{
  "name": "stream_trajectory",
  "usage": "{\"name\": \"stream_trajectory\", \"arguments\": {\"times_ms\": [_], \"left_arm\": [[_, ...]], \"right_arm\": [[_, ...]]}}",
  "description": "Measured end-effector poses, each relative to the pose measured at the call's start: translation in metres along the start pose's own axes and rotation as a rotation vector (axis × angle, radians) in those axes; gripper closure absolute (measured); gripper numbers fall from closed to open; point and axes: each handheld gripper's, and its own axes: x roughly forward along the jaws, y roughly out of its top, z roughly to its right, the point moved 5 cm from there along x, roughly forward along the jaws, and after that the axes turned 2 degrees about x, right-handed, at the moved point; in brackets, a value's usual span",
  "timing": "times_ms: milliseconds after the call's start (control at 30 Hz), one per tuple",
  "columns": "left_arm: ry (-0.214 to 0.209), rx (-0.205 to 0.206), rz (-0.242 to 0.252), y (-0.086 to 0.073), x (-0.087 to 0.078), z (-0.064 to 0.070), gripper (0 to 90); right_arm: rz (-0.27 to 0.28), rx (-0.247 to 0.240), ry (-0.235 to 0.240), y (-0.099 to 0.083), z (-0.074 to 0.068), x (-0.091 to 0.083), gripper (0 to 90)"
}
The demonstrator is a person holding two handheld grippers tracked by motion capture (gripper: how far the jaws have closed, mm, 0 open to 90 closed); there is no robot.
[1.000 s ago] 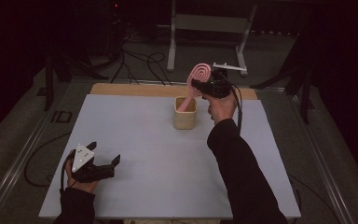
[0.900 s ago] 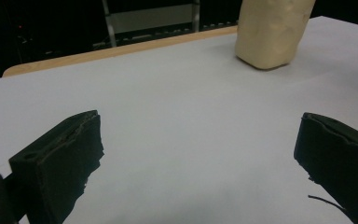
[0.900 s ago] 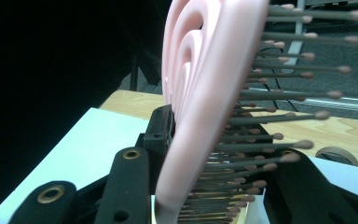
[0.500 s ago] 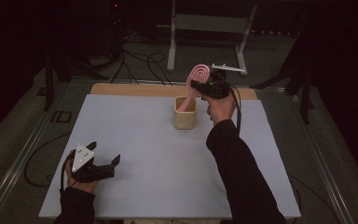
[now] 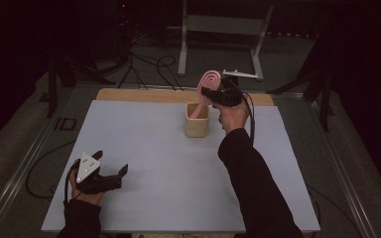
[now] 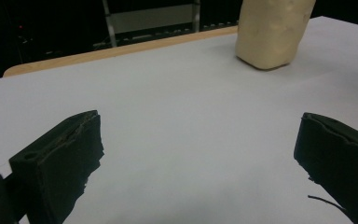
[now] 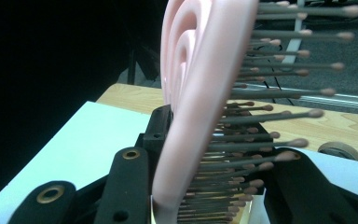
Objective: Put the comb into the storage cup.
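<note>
right gripper point(image 5: 209, 92) clenched on brush point(image 5: 208, 83) head, handle down inside cup point(image 5: 197, 126) below jaws: grip high so handle drops in. left gripper point(image 5: 110, 174) released, idle near table point(image 5: 154, 163) edge, cup well ahead.

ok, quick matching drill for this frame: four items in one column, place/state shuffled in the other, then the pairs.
Items:
1. pink hairbrush
2. beige holder
3. left tool
4. right tool

Place/state:
A. open, near front-left table corner
B. stands toward the table's far edge
C. shut on the brush head
D. handle down in the holder, head above the rim

Pairs: 1-D, 2-B, 3-A, 4-C
</note>
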Motion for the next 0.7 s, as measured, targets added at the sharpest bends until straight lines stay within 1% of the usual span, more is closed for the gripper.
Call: {"name": "stream_trajectory", "arguments": {"times_ms": [700], "left_arm": [[0.001,0.000,0.000,0.0001,-0.0001,-0.0002,1.6]], "right_arm": [[-0.008,-0.011,0.000,-0.0035,-0.0026,0.0047,63.1]]}}
